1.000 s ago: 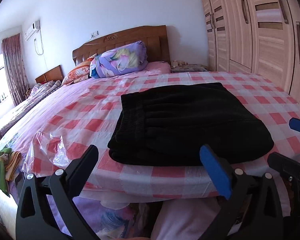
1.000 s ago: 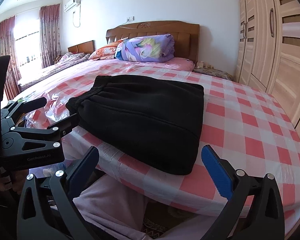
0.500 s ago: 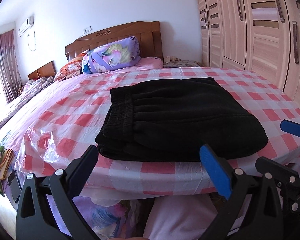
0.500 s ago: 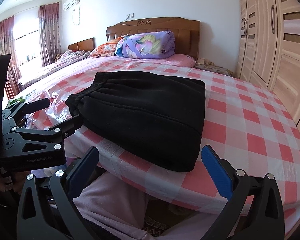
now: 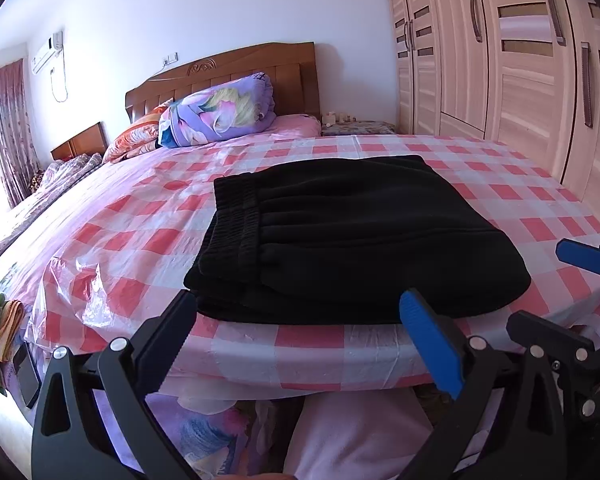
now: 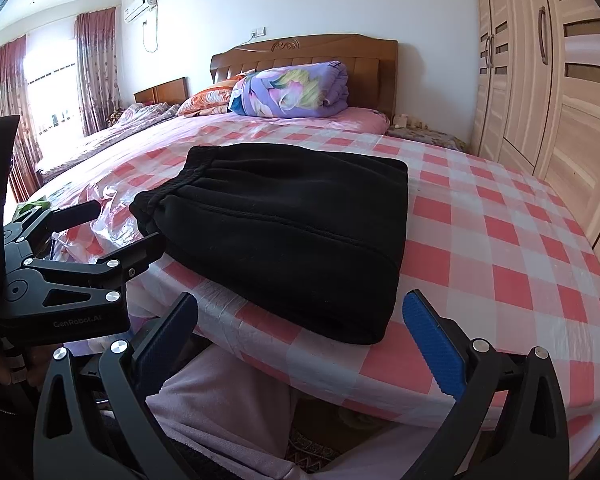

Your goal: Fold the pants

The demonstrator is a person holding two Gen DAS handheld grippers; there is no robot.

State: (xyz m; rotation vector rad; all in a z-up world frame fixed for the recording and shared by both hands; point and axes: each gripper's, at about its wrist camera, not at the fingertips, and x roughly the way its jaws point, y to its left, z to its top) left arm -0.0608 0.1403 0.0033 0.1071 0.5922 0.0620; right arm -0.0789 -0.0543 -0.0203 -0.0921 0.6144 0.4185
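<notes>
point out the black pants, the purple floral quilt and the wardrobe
black pants (image 5: pixel 352 236): left wrist view, middle of top layer
purple floral quilt (image 6: pixel 292 90): right wrist view, front face
wardrobe (image 5: pixel 520 92): left wrist view, door panel

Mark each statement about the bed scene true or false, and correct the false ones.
1. The pants lie folded on the bed. True.
2. The left gripper is shut on the pants. False: it is open and holds nothing.
3. The right gripper is open. True.
4. A purple quilt sits by the headboard. True.
5. The pants are white. False: they are black.
</notes>
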